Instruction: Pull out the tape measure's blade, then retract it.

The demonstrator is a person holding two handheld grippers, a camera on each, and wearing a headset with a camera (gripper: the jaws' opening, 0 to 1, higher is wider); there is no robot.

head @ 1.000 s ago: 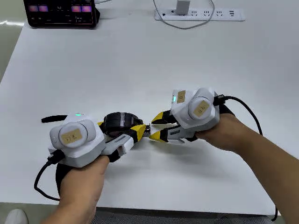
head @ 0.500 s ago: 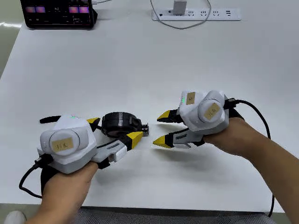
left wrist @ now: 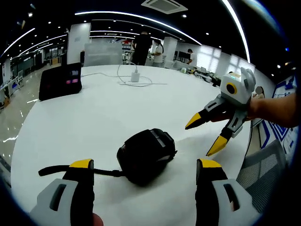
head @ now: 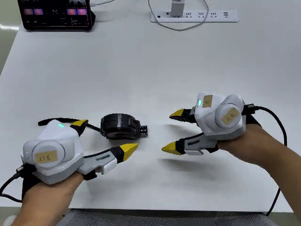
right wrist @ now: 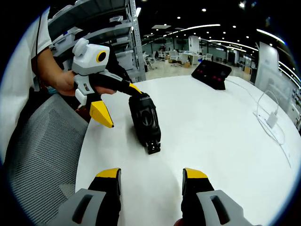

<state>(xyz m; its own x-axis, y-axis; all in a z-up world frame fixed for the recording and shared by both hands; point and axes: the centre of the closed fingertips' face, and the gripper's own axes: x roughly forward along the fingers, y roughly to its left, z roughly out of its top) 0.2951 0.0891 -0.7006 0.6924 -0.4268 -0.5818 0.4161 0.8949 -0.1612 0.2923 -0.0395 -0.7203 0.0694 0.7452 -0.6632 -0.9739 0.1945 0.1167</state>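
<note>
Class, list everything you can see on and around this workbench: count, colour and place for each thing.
table: one, white, under everything.
tape measure: one, black, on the table between the grippers.
strap: one, black, trailing left from the tape measure.
power strip: one, white, far edge.
charger: one, white, plugged into the power strip.
screen device: one, black with pink lights, far left corner.
left gripper: one, white, yellow-tipped fingers open.
right gripper: one, white, yellow-tipped fingers open.
left hand, right hand: one each, holding the grippers.

Black tape measure (head: 120, 126) flat on white table (head: 141, 70), blade retracted, strap trailing.
</note>
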